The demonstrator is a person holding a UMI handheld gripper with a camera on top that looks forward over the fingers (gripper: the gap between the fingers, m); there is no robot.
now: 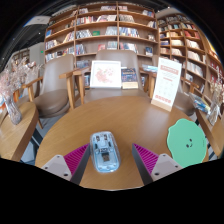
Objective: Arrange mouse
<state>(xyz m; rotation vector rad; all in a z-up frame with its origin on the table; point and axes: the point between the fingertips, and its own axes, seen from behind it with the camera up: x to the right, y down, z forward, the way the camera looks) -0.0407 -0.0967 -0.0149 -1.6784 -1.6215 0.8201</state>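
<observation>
The tongs [106, 160] stand wide, their two pink pads [72, 158] splayed to either side, and the mouse [105, 151] lies between them on the round wooden surface [100, 118], with bare wood showing on both flanks. Nothing is pressing on it; it rests on its own weight, its length running roughly along the line of the fingers, the pale blue-grey shell facing up.

To my eye the step in hand is the grasp. To do it well, the fingers should be kept level with the surface and centred, so that both pads meet the sides of the shell at once; if one touches first, the mouse will probably skate sideways on the smooth wood. Its rounded, glossy body looks likely to squirt forward out of a pinch taken too near its tip, so closing at the widest part of the shell seems wisest, and slowly.

Just to the right of the tongs sits a green flower-shaped coaster [185, 142], near enough to be clipped by the right finger in a careless swing. Farther off on the surface stand a white sign [166, 83] and a display card [105, 73]. Beyond them, bookshelves [100, 30] line the far wall.
</observation>
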